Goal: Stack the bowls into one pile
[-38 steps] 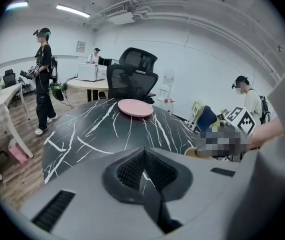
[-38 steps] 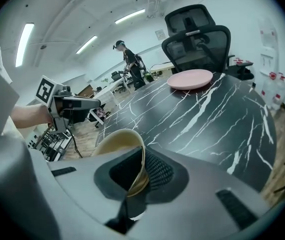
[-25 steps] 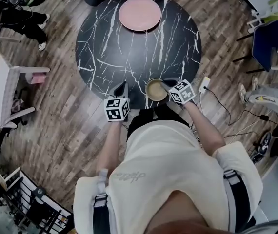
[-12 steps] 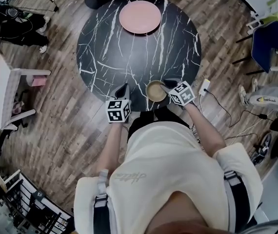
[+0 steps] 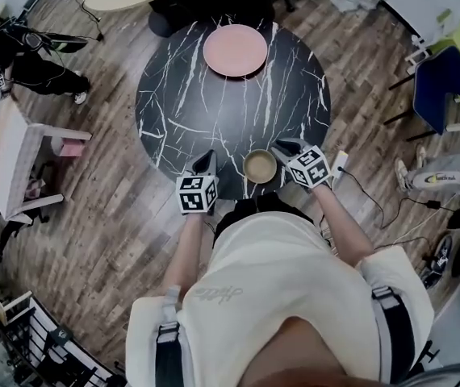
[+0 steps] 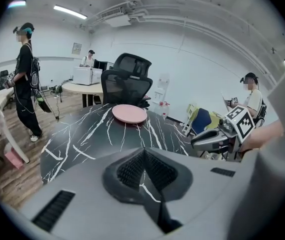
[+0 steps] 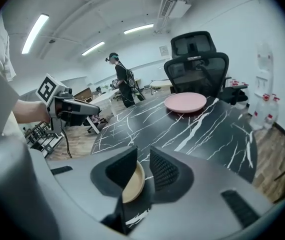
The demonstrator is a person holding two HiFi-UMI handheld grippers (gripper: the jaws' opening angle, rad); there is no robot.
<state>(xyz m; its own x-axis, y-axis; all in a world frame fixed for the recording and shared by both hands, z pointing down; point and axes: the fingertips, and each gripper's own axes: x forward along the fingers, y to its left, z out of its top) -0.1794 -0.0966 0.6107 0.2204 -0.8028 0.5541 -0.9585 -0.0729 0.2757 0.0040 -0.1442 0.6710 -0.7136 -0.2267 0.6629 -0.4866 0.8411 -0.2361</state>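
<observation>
While a wooden floor (image 5: 109, 216) fills the surround, the round black worktop (image 5: 214, 103), veined in white, occupies the centre of the head view, and a black office chair (image 6: 127, 79) stands beyond its far side. A pink plate (image 5: 236, 50) lies flat near that far edge, well apart from everything else on the surface. The left tool (image 5: 207, 160) hangs over the near edge, pointing forward and down; its jaws are closed flat against each other with nothing between them. The right tool (image 5: 283, 145) is held over the same edge, its jaws standing apart after just narrowing a little. A tan bowl (image 5: 260, 166) sits upright on the worktop close to the near edge, between the two tools and just beside the right one. In the right gripper view its rim shows in the gap between the parted jaws, with a dark space separating it from the right-hand pad, so the bowl is not clamped.
</observation>
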